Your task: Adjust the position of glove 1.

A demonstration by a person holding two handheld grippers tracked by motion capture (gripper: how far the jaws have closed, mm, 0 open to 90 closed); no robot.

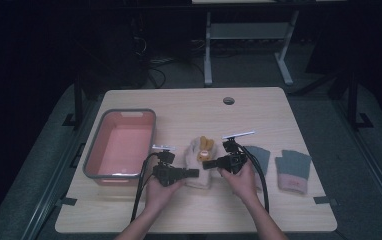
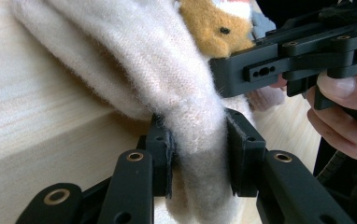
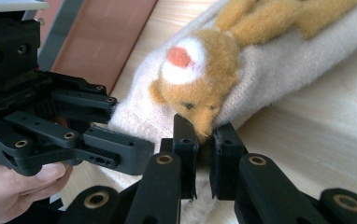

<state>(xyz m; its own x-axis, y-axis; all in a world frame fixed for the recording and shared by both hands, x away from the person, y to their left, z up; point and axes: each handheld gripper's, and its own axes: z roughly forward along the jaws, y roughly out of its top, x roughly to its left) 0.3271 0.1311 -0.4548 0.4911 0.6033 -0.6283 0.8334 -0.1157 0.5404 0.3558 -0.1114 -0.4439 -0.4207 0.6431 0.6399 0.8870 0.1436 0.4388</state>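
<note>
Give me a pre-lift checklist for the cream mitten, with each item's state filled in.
1. Left gripper closed on the cream mitten: ok, fabric is pinched between its jaws.
2. Right gripper closed on the mitten: ok, it pinches the edge at the brown plush animal.
3. Pink bin unobstructed: ok, looks vacant.
4. Teal gloves apart from the mitten: ok for the far one; nearer one cannot tell.
5. Grip firm enough: cannot tell.

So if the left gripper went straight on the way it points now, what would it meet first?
The cream glove it already grips; past that fold, probably the right gripper, whose jaws point back at it. Depth there is unclear.
</note>
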